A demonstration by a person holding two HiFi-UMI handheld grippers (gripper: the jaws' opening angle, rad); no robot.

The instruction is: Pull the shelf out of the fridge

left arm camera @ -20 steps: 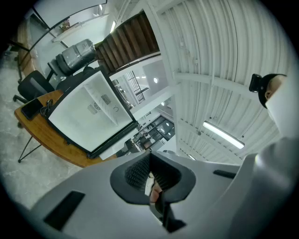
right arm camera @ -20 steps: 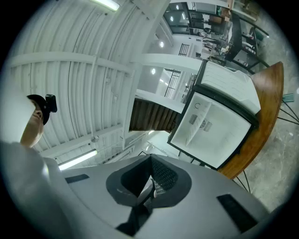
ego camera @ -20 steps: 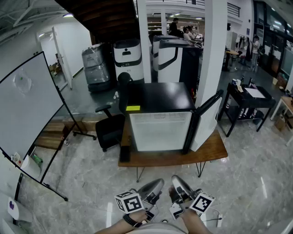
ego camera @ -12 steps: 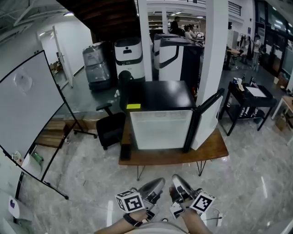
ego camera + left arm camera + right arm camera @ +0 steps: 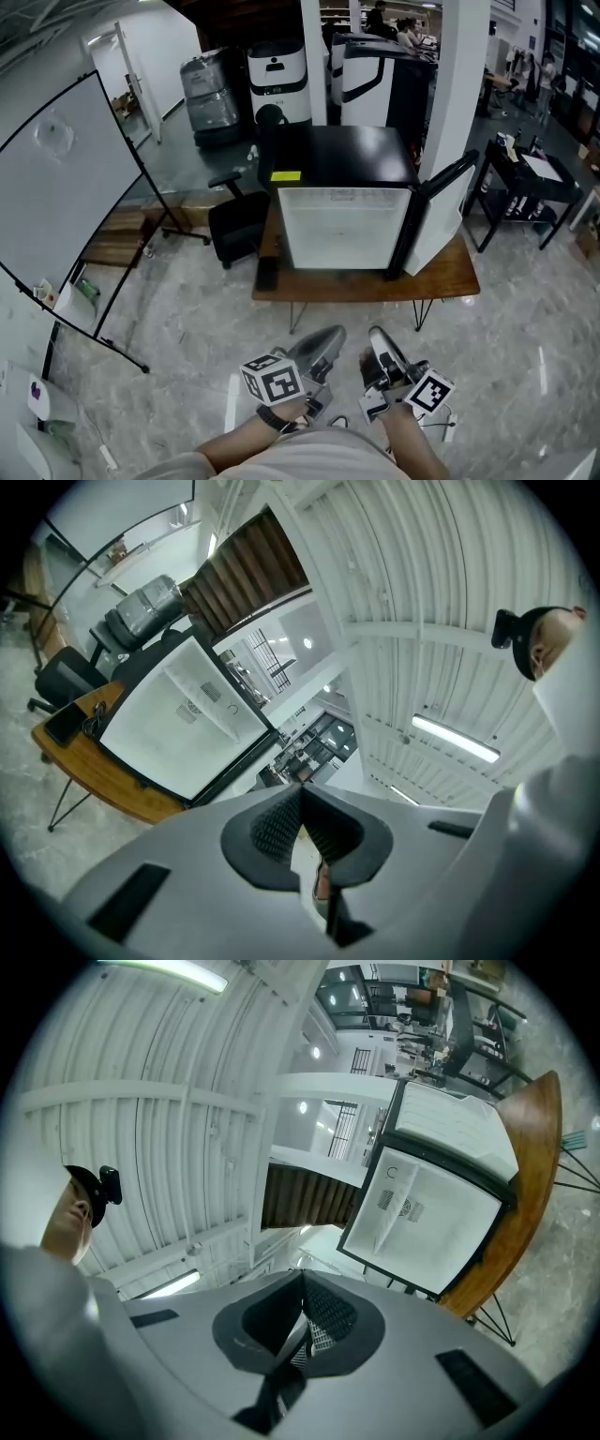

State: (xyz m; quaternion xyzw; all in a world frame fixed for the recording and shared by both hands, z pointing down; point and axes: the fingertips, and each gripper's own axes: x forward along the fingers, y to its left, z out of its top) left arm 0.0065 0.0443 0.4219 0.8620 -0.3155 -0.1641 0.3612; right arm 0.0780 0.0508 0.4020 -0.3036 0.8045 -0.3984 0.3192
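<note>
While the left gripper [image 5: 330, 335] hung pressed together on nothing, well short of the open fridge [image 5: 342, 230] on the wooden table [image 5: 366, 287], the right gripper [image 5: 379, 336] was likewise closed and empty. Both would need to approach, spread, and take the shelf's front edge squarely.

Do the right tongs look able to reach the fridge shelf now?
Probably not yet: the right tongs are shut, well short of the fridge; its open door leaves the way free.
</note>
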